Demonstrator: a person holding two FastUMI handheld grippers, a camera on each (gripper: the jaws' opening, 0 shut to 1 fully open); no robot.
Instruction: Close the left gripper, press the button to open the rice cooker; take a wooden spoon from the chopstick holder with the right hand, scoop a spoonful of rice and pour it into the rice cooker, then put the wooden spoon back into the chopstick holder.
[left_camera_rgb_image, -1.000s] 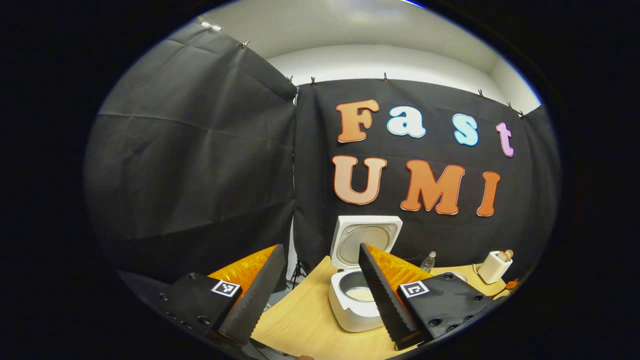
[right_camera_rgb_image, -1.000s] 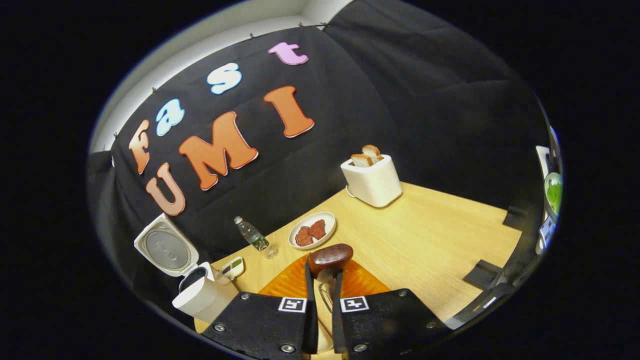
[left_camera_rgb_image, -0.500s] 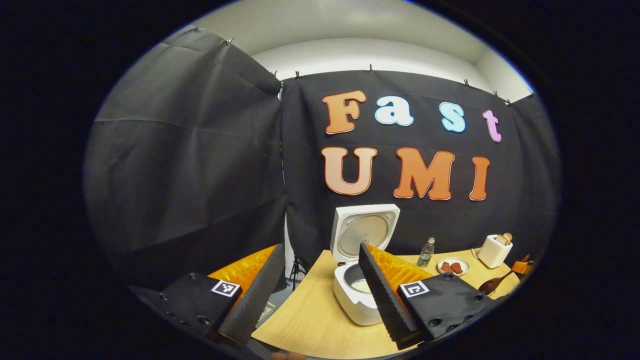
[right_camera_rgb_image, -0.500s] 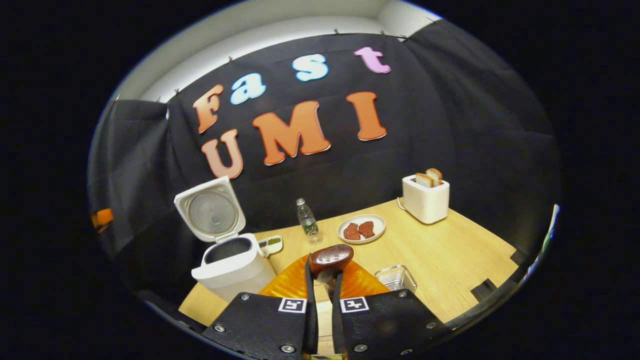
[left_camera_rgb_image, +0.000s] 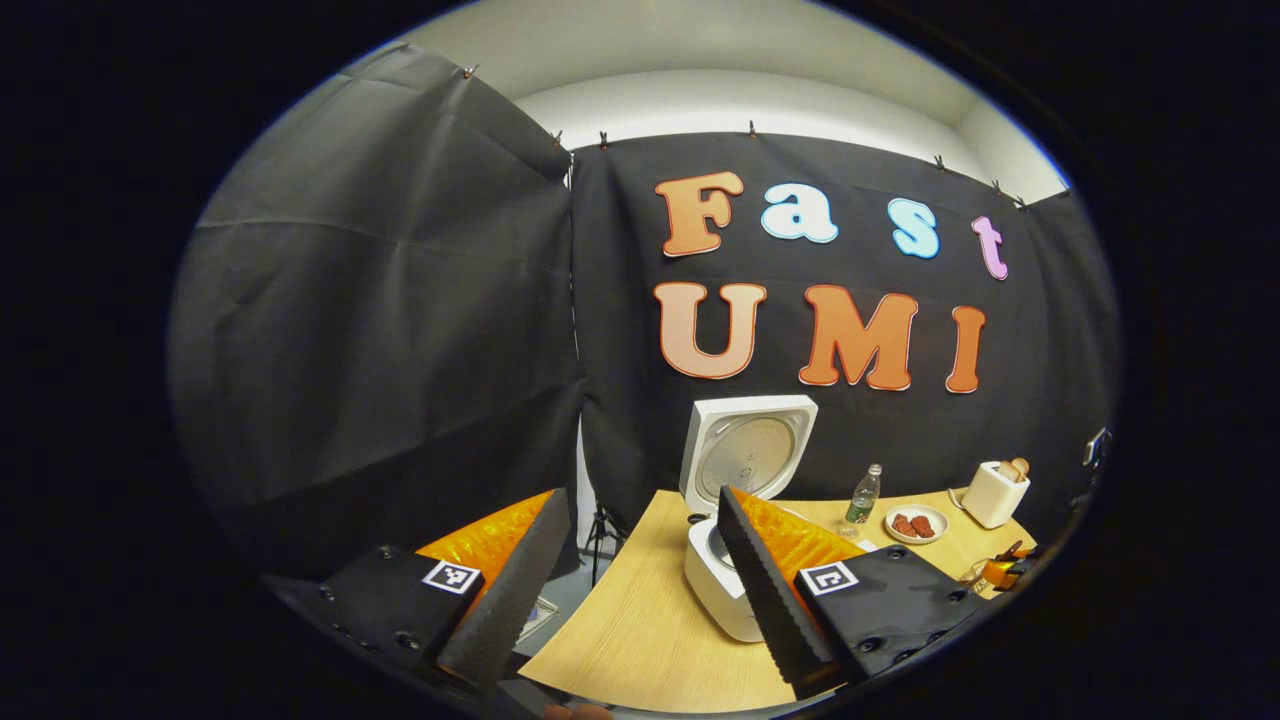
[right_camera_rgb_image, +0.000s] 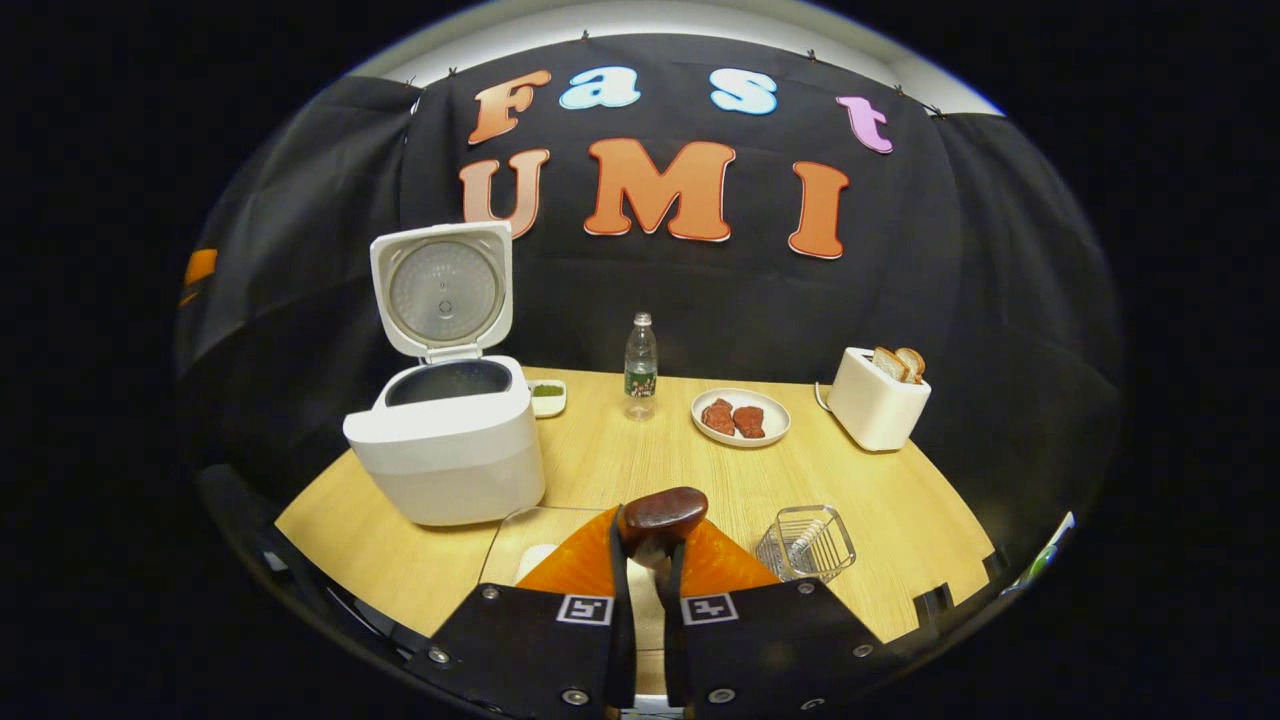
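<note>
Each gripper (left_camera_rgb_image: 640, 520) (right_camera_rgb_image: 647, 560) has a black body with round screws and two small square black-and-white markers. The left gripper's fingers (left_camera_rgb_image: 770, 590) have toothed inner edges.

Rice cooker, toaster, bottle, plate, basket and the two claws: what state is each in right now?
Rice cooker: lid up.
Toaster: two bread slices in it.
Bottle: upright, capped.
Plate: holds two brown pieces.
Wire basket: upright.
Left claw: open.
Right claw: shut on wooden spoon.
</note>
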